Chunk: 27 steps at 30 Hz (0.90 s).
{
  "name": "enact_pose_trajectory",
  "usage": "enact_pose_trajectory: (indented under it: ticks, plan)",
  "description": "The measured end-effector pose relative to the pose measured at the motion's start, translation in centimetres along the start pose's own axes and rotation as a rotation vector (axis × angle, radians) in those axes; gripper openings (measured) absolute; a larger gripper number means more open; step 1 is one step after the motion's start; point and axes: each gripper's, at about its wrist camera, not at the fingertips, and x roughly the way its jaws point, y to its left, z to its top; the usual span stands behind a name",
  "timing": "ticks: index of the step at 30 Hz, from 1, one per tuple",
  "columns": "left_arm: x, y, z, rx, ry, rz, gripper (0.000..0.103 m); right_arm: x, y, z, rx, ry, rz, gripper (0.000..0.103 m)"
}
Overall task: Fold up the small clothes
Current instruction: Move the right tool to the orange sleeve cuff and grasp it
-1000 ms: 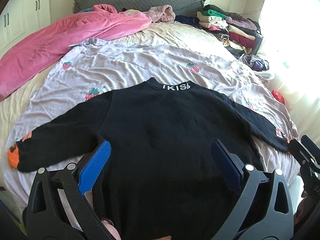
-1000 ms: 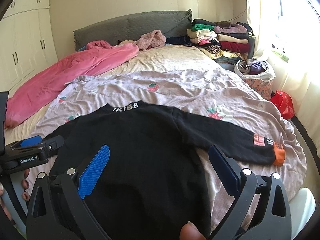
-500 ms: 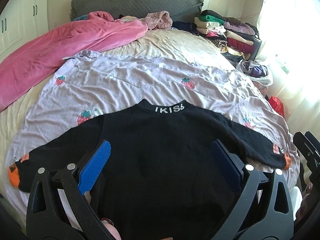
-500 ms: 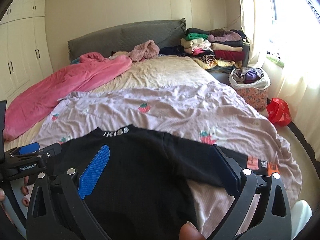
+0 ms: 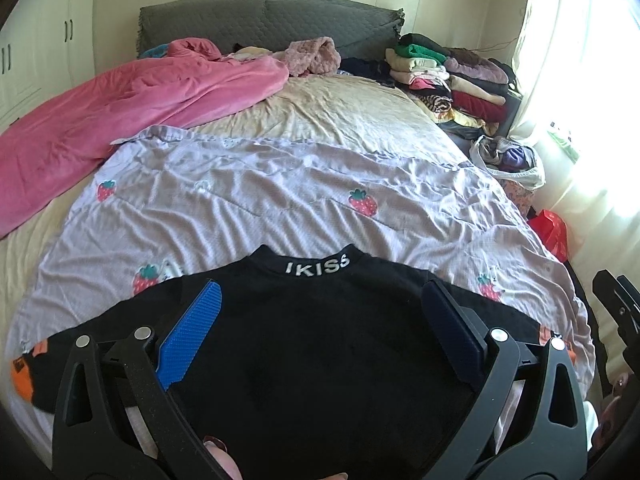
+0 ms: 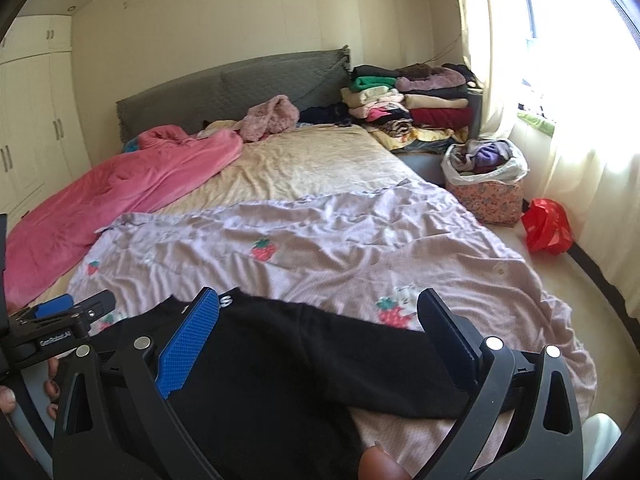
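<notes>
Sweater laid flat, both tongs held wide above it

Sweater (image 5: 320, 344) fills the space beneath the left gripper (image 5: 320, 332) and right gripper (image 6: 320, 340); both sets of jaws stand apart and grip nothing, probably hovering to choose a first fold. It lies spread on the strawberry-print sheet (image 5: 280, 192) at the bed's near end: black, sleeves outstretched, orange cuff (image 5: 22, 378), "IKISS" lettering on the collar (image 5: 318, 266)

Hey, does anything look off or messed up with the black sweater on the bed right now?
Nothing stands out. The black sweater lies flat on the strawberry-print sheet, collar away from the grippers, both sleeves spread out sideways. Both grippers are open, holding nothing.
</notes>
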Motion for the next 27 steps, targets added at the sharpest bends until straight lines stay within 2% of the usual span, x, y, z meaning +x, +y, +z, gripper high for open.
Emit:
enact_pose_trajectory:
  ticks: [4, 7, 15, 19, 24, 27]
  plan:
    - [1.3, -0.8, -0.1, -0.006, 0.003, -0.003, 0.094, 1.4, -1.9, -0.5, 0.034, 0.006, -0.058, 0.099]
    - [2.2, -1.2, -0.6, -0.014, 0.003, -0.040, 0.094, 2.3, -3.6, -1.3, 0.068, 0.008, -0.112, 0.099]
    - [5.9, -2.2, -2.8, 0.009, 0.068, -0.041, 0.094, 4.8, -8.9, -4.6, 0.185, 0.044, -0.235, 0.099]
    - [7.6, -2.6, -4.0, 0.039, 0.092, -0.038, 0.094, 5.9, -11.3, -6.4, 0.245, 0.064, -0.286, 0.099]
    - [9.5, -3.2, -5.5, 0.065, 0.114, -0.049, 0.094, 6.9, -14.9, -8.1, 0.317, 0.087, -0.399, 0.099]
    - [10.3, -3.9, -6.3, 0.084, 0.124, -0.059, 0.094, 6.8, -17.0, -9.1, 0.355, 0.093, -0.430, 0.099]
